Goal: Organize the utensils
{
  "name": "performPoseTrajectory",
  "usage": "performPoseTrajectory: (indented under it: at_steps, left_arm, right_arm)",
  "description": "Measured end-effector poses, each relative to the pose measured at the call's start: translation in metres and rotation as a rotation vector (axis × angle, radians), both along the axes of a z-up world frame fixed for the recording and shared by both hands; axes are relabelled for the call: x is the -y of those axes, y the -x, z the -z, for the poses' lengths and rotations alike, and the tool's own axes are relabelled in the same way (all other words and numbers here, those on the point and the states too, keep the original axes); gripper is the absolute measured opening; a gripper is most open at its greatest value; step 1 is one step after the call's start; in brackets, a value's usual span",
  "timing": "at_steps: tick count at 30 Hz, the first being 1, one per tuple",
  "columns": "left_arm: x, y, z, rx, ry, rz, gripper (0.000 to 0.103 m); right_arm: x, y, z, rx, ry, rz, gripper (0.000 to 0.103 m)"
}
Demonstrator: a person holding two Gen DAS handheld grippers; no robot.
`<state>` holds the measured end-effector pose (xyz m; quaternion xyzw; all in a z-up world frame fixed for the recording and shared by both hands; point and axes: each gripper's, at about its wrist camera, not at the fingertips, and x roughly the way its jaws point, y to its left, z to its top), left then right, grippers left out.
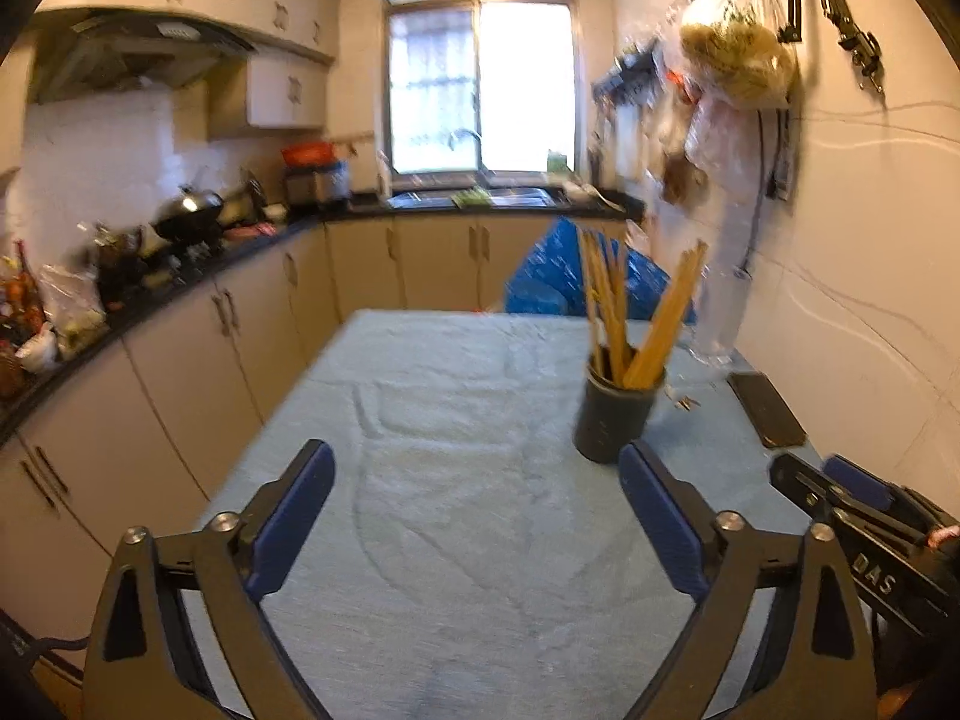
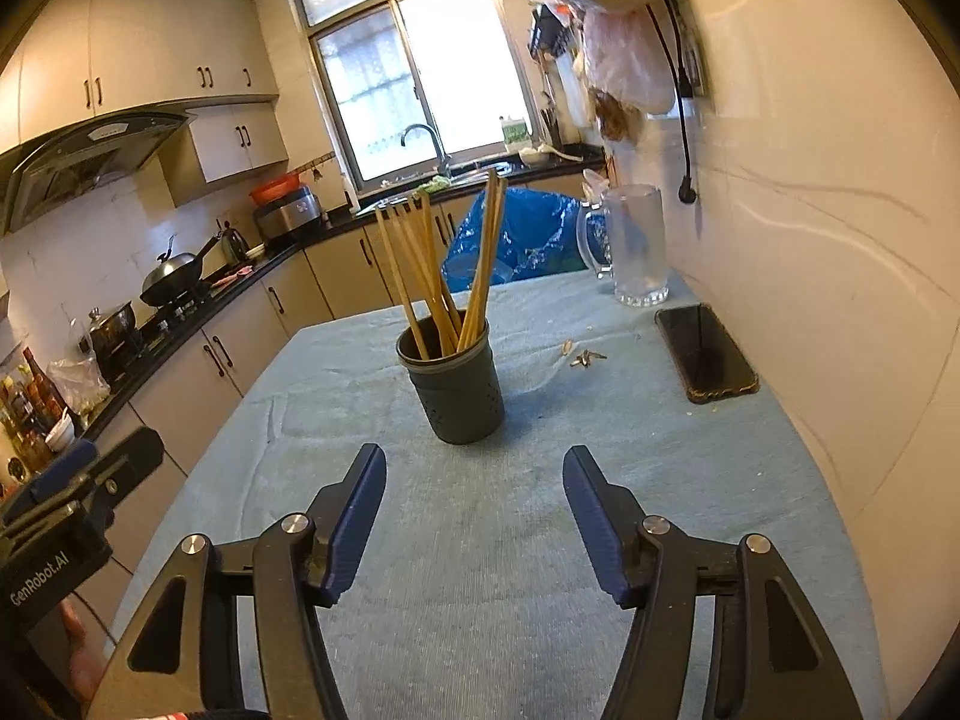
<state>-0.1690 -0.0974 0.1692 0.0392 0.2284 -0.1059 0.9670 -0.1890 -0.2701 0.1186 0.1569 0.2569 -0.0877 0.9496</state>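
Black counter [image 2: 180, 324] runs along the left wall of the kitchen, crowded with bottles, a steel pot [image 2: 111, 321] and a wok [image 2: 174, 276] on the stove, with a range hood [image 2: 90, 150] above and pale cabinets below. Further right, at the far end, a window [image 2: 420, 78] sits over a sink with a curved tap [image 2: 427, 144]. Pale blue cloth covers the table [image 2: 480, 540] in the foreground. The left gripper [image 1: 477, 516] hovers above the bare cloth, its blue-padded jaws spread wide with nothing between them. The right gripper [image 2: 474, 516] hangs likewise over the cloth, jaws wide apart and empty, pointing at the dark grey utensil holder [image 2: 459, 390]. This holder stands upright near the middle of the table, with a bundle of wooden chopsticks [image 2: 438, 264] leaning inside it. Behind it is a blue bag [image 2: 516, 240]. To its right, a few small scraps [image 2: 585, 355] lie on the cloth, then a clear glass pitcher [image 2: 636, 246] near the far edge, and a dark phone [image 2: 705, 351] lying flat close to the marbled wall [image 2: 840, 210], where plastic bags [image 2: 618, 60] hang.
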Motion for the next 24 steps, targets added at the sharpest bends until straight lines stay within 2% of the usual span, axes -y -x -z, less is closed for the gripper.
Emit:
performPoseTrajectory:
  at_steps: [3,6,9,14,21,24]
  left_arm:
    - [-0.004,0.015,-0.007,0.064,-0.009,-0.029,0.102]
    - [-0.01,0.029,-0.014,0.104,0.015,-0.011,0.103]
    - [-0.013,0.044,-0.019,0.136,0.023,-0.001,0.103]
    - [-0.011,0.059,-0.022,0.17,-0.006,-0.02,0.103]
    - [-0.013,0.069,-0.018,0.153,0.034,-0.045,0.103]
    - [-0.008,0.072,-0.014,0.137,0.023,-0.04,0.103]
  right_arm:
    - [-0.009,0.009,-0.004,0.015,0.033,0.0,0.068]
    - [-0.015,0.017,-0.008,0.028,0.061,0.008,0.069]
    - [-0.02,0.025,-0.011,0.048,0.085,0.019,0.07]
    - [-0.028,0.041,-0.017,0.086,0.128,0.037,0.072]
    - [-0.027,0.064,-0.024,0.132,0.153,0.079,0.075]
    - [-0.026,0.07,-0.025,0.142,0.163,0.091,0.076]
